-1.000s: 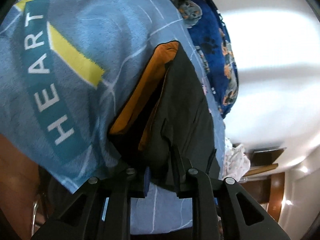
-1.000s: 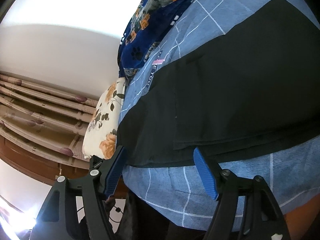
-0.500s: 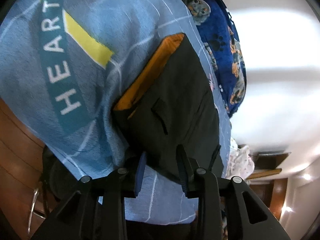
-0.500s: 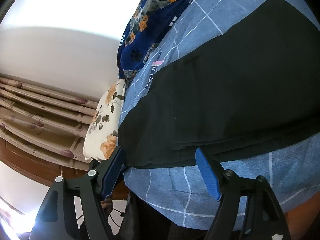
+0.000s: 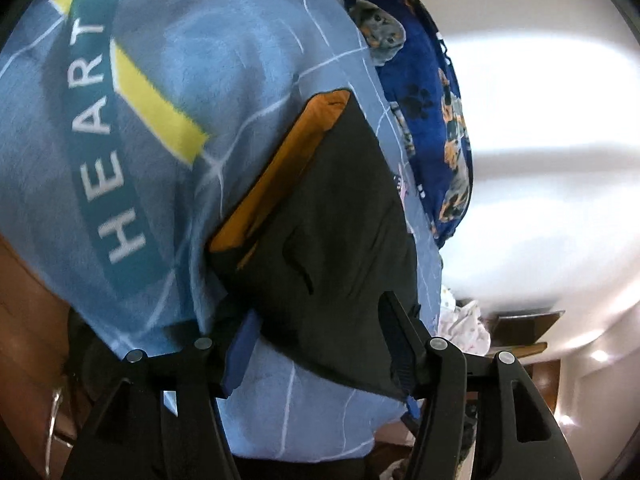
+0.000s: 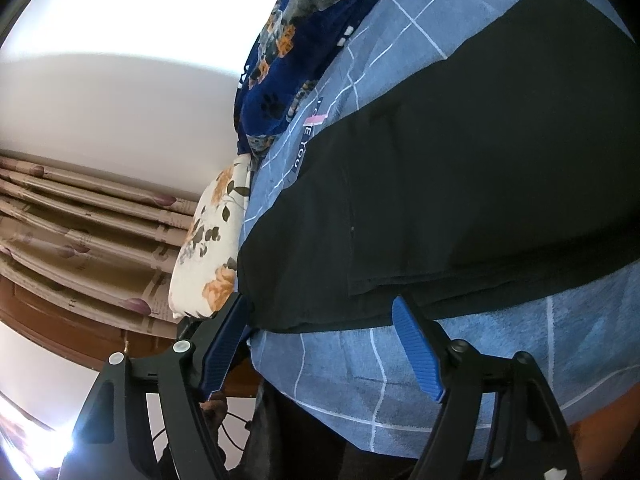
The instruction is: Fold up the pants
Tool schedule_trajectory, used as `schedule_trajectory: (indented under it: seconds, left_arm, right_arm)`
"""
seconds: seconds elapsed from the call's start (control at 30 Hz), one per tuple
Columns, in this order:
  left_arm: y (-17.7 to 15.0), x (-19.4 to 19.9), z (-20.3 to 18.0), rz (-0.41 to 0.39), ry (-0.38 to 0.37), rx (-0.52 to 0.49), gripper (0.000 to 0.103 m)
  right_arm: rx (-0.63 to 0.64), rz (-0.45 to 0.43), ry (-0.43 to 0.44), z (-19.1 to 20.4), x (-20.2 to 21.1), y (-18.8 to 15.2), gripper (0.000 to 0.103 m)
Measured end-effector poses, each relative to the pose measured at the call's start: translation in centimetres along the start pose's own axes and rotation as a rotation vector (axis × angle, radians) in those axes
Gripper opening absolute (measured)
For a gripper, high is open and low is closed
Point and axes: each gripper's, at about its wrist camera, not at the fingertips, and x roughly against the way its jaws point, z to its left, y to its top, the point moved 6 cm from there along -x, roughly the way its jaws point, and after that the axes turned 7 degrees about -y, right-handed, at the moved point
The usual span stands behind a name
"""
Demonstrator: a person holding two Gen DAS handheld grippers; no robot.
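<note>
Fingers of both the left gripper (image 5: 320, 344) and right gripper (image 6: 320, 344) stand wide open, holding nothing, astride the black pants (image 6: 460, 184) edge, probably to pinch it for folding.

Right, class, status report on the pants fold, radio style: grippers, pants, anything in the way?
Left gripper open, straddling the pants waist end. Right gripper open at the pants' edge. Pants flat on blue sheet. Nothing on the pants.

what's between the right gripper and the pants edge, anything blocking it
Nothing visible. The right gripper is open, and the near edge of the black pants lies right at its fingers, flat on the blue checked bedsheet. The floral pillow and dark blue blanket sit off to the side, clear of the approach.
</note>
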Motion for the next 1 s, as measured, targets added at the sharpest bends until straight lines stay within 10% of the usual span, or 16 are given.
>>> schedule_trajectory:
  seconds: [0.1,0.73,1.0]
  left_arm:
    - [0.0,1.0,0.5,-0.045,-0.082,0.06,0.059]
    - [0.8,1.0,1.9,-0.132,0.046,0.099,0.06]
    - [1.6,0.2,0.6,-0.023,-0.217,-0.012,0.061]
  right_arm:
    - [-0.008,0.007,0.006,0.1,-0.1,-0.1,0.074]
    - [-0.015,0.008,0.017,0.0,-0.2,-0.2,0.077]
    - [-0.052,0.018,0.03,-0.4,-0.6,-0.5,0.08]
